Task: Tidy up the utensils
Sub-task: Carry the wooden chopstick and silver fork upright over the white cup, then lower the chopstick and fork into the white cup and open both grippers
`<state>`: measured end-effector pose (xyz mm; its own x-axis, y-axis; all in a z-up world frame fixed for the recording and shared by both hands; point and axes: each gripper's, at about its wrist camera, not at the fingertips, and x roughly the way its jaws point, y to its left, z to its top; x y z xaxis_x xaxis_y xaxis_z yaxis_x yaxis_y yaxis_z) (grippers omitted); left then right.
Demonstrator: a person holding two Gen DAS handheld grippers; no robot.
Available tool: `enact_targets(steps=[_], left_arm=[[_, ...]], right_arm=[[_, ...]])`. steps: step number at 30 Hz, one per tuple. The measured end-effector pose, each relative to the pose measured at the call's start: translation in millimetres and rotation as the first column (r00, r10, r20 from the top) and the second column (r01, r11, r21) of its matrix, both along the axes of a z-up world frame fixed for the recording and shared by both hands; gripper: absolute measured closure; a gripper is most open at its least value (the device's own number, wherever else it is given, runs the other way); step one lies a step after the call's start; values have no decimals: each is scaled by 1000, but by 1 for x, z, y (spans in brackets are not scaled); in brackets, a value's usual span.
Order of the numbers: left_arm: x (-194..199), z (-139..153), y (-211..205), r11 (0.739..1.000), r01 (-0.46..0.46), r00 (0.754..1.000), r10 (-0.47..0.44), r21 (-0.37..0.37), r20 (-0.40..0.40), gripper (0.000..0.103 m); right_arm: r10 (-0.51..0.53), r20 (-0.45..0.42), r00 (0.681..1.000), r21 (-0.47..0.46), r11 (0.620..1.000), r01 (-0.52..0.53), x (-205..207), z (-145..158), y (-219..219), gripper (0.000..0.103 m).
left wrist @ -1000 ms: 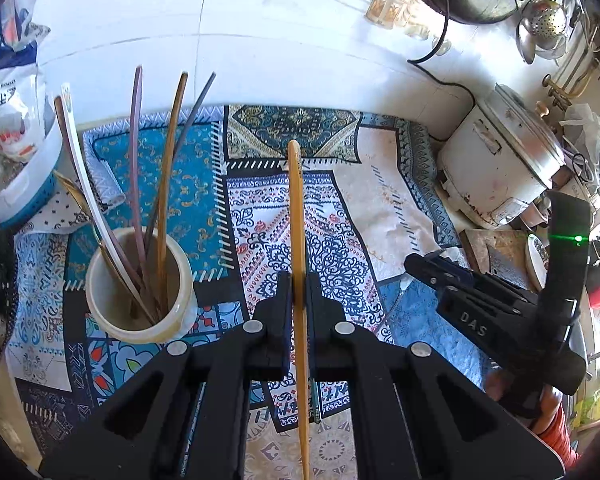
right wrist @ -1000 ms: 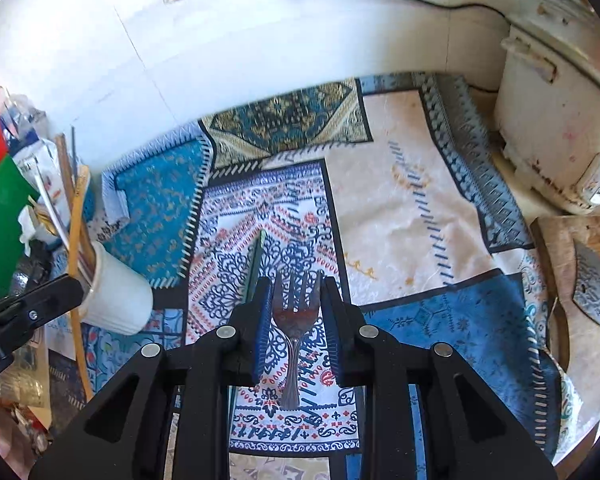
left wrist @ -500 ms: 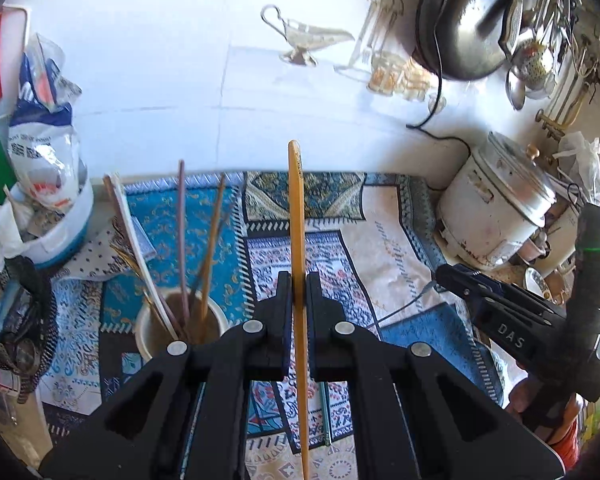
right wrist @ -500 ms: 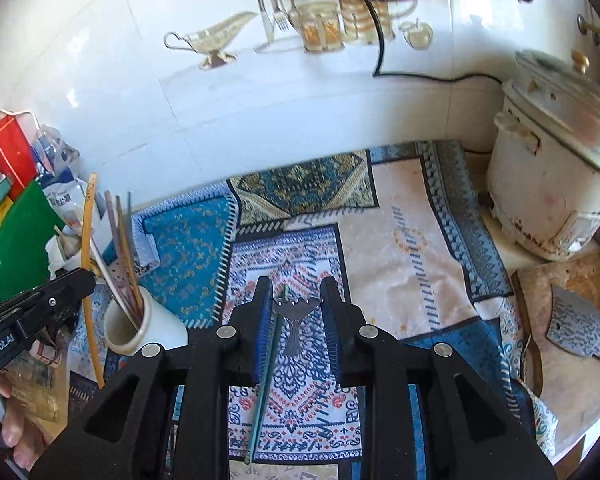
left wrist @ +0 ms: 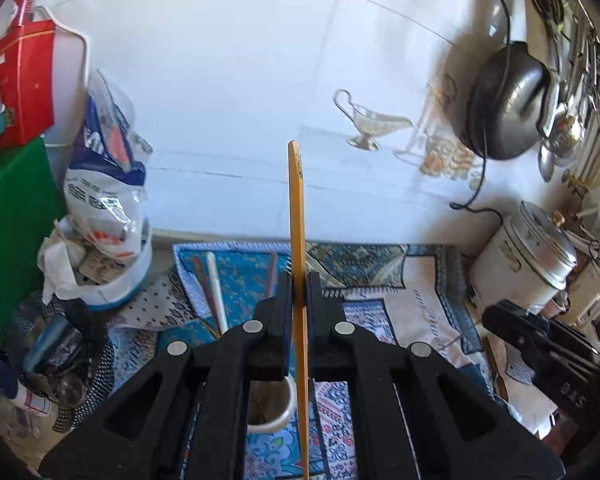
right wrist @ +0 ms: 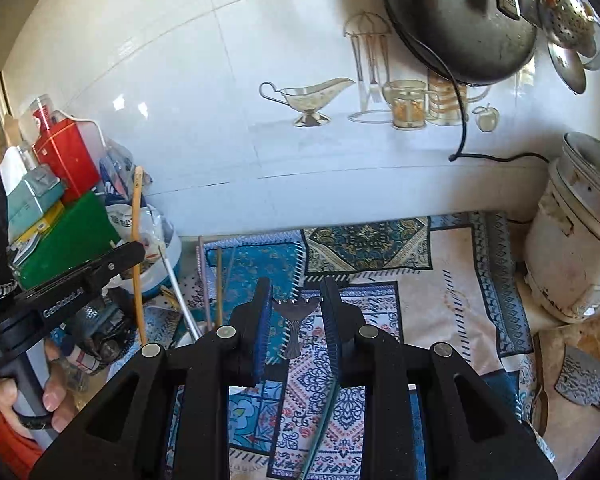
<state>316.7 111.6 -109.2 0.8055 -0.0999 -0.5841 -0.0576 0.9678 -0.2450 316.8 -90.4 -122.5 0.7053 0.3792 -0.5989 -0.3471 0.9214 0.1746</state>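
My left gripper (left wrist: pixel 299 280) is shut on a yellow-orange chopstick (left wrist: pixel 297 216) that stands upright, its lower end beside the rim of a white utensil cup (left wrist: pixel 278 408) below the jaws. Other sticks (left wrist: pixel 216 288) lean out of that cup. In the right wrist view the left gripper (right wrist: pixel 136 252) shows at the left with the same chopstick (right wrist: pixel 137 216). My right gripper (right wrist: pixel 296 300) holds a dark metal fork (right wrist: pixel 296 322) across its tines between the blue pads, handle hanging down. A green chopstick (right wrist: pixel 320 428) lies on the mat beneath it.
A patterned blue and cream mat (right wrist: pixel 420 292) covers the counter. A white rice cooker (right wrist: pixel 576 240) stands right, a cleaver on a board (right wrist: pixel 580 376) at the near right. Bags, a tub (left wrist: pixel 112 240) and boxes (right wrist: pixel 60 184) crowd the left. White tiled wall behind.
Both grippers have risen and tilted up towards the wall. The fork came up off the mat in the right gripper. The utensil cup slid down under the left jaws.
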Motion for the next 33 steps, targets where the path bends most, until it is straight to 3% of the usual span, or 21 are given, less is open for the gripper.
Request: enact_targets(steps=[8,18,26,33], left_arm=[[20,-9,33,995,-95,995,95,12,31,99],[50,-48,51,987,-157,988,157,25,6,99],[47,-82,41,992,-106,993,109,66,-43,99],[29,-92,40,997,-58,991,64,53,-116,99]], right_arm=[[77,-4,997,15,997,-77,0,4,36,81],[126,-59,990,11,992,-126,5,-11,69,81],[133,-169,977,-12,991,-137,21,-47,88,81],[145,-279,949,-35,986,-161,37,-80,101,81]])
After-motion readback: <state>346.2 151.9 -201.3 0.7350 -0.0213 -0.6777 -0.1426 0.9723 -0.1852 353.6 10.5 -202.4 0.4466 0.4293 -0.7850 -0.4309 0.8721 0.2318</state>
